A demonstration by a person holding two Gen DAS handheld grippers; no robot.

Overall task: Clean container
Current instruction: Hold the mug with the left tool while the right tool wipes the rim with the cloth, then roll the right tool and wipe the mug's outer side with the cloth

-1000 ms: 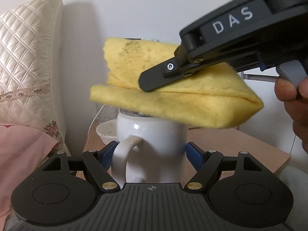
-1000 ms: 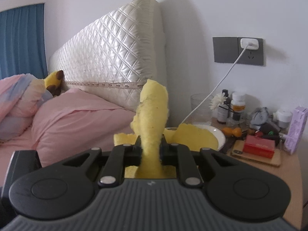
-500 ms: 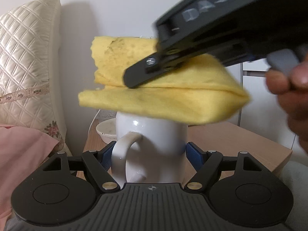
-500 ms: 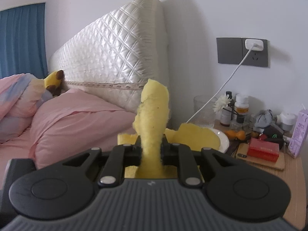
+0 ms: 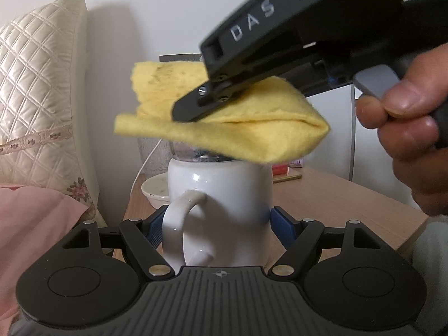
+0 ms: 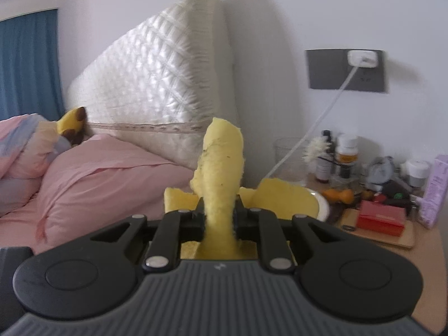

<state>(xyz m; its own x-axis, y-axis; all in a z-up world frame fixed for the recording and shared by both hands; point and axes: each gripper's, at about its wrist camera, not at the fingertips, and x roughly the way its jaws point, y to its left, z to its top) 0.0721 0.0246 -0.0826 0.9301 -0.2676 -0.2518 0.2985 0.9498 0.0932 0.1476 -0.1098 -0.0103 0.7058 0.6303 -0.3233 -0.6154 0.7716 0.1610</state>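
My left gripper (image 5: 215, 224) is shut on a white mug (image 5: 224, 196), its blue pads on both sides, the handle facing the camera. My right gripper (image 5: 184, 112) comes in from the upper right, shut on a folded yellow cloth (image 5: 252, 131) that hovers just over the mug's rim. In the right wrist view the gripper (image 6: 219, 212) pinches the same cloth (image 6: 221, 162), which stands up between the fingers. The mug's inside is hidden by the cloth.
A wooden bedside table (image 5: 350, 198) holds a white bowl (image 5: 154, 190), a glass (image 6: 288, 154), bottles (image 6: 345, 154), a red box (image 6: 382, 217) and a purple carton (image 6: 435, 190). A quilted headboard (image 6: 156, 89), pink pillow (image 6: 106, 184) and charger cable (image 6: 316, 126) stand left.
My right gripper with the cloth swung left over the mug, then back right and closer to the camera. The mug stays gripped in place.
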